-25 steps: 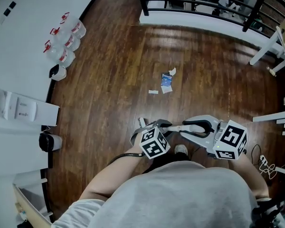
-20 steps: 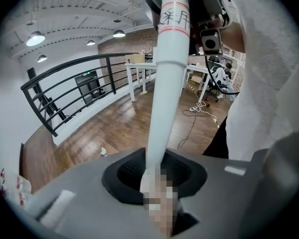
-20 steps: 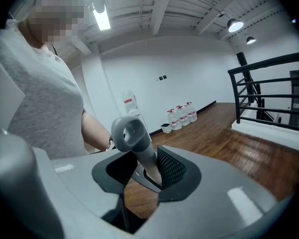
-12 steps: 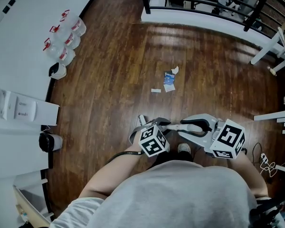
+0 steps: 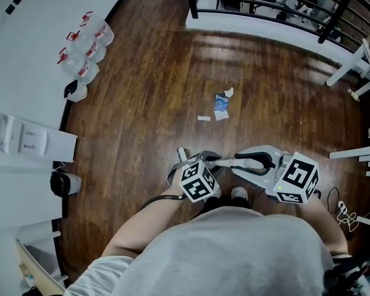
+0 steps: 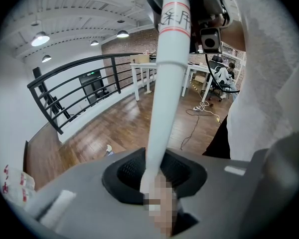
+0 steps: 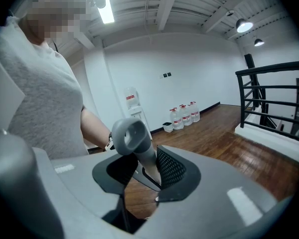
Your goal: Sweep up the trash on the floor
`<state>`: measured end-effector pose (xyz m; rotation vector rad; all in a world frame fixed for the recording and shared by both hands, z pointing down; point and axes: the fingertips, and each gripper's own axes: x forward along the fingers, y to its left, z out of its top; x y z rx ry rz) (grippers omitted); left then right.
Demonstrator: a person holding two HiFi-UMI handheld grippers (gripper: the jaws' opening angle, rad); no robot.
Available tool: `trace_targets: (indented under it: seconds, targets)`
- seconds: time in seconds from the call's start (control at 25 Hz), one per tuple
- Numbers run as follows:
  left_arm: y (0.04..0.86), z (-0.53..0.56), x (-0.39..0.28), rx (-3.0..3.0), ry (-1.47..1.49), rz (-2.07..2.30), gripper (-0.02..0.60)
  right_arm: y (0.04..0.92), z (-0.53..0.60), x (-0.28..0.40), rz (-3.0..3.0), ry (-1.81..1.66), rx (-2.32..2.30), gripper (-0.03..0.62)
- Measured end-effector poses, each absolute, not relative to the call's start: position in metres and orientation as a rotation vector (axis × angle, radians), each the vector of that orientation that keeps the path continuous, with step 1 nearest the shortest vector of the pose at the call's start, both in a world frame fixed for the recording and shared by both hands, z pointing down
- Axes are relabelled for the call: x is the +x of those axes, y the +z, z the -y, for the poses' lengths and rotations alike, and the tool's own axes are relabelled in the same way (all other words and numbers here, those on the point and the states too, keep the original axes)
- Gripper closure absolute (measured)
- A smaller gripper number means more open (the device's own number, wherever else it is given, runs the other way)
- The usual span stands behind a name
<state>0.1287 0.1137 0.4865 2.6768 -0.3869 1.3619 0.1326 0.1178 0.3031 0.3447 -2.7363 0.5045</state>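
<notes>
Trash [image 5: 220, 106] lies well ahead of my left gripper [image 6: 154, 176], clamped on the white pole [image 6: 167, 83], and right gripper [image 7: 144, 172], pinching the grey handle [image 7: 132, 136]; either could twist loose mid-sweep.

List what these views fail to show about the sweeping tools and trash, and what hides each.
1. Head view: the lower end of the white pole, covered by the left gripper and the person's torso.
2. Right gripper view: what the grey looped handle joins to, hidden below the right gripper.
3. Head view: print on the blue wrapper, too small to read.
</notes>
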Motion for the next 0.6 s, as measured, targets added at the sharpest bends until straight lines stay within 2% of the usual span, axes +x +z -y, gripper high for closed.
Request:
trace_targets:
  seconds: [0.6]
  targets:
    - [0.495,-0.114,0.117,2.657,1.36,0.383,0.492,0.312,-0.114,0.121,2.73,0.529,0.325,0.473]
